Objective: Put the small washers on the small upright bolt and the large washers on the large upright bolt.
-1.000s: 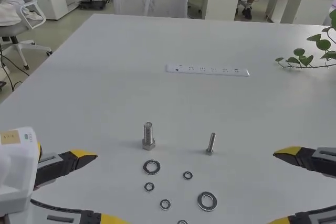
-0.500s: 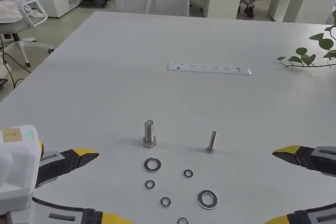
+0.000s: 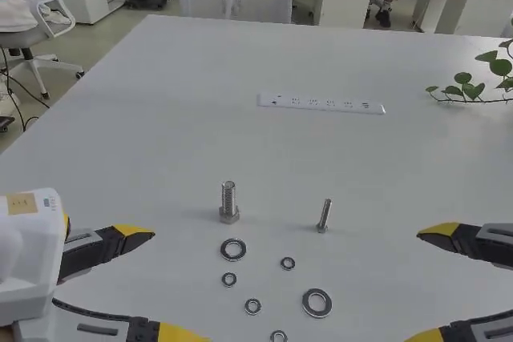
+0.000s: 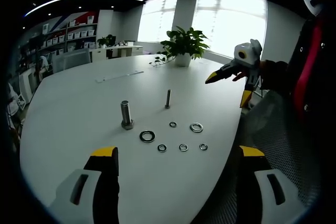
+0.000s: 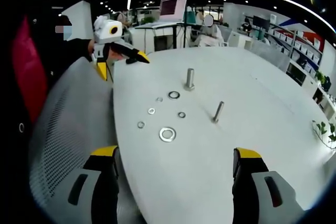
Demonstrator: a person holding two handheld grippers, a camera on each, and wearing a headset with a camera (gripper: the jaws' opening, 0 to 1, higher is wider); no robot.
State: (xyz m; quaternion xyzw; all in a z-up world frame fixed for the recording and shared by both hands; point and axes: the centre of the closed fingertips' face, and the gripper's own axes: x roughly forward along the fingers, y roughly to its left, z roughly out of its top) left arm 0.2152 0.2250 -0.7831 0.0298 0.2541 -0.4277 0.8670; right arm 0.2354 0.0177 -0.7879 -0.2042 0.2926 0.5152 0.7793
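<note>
Nothing on the table (image 3: pixel 160 118) is shifting from a second ago. Only the headset is tipping down a touch, so the hardware is sliding slightly up the head view while both hand-held grippers are keeping their stations.

In the head view, the large upright bolt (image 3: pixel 228 202) is standing on its head to the left and the small upright bolt (image 3: pixel 324 216) to the right. They are well apart, which is giving each one room for a jaw to come down over it. Six washers are lying flat just in front of them. One of the two large washers (image 3: pixel 233 249) is near the large upright bolt and the other nearer the person, with four small washers (image 3: pixel 229 279) scattered between. None is sitting on a bolt yet, so I'm judging the task as not begun. The left hand-held gripper (image 3: pixel 168 284) and right hand-held gripper (image 3: pixel 417 286) are flanking the cluster, jaws spread wide and carrying nothing, seemingly poised to pick.

In the left gripper view, its yellow-tipped jaws are standing wide apart with the washers lying ahead between them. The right hand-held gripper is hovering off to the right, near the table's edge.

In the right gripper view, its jaws are gaping wide too. One of the large washers is lying closest ahead, probably the easiest first pick, though thin flat rings are going to be awkward to lift off a smooth top.
</note>
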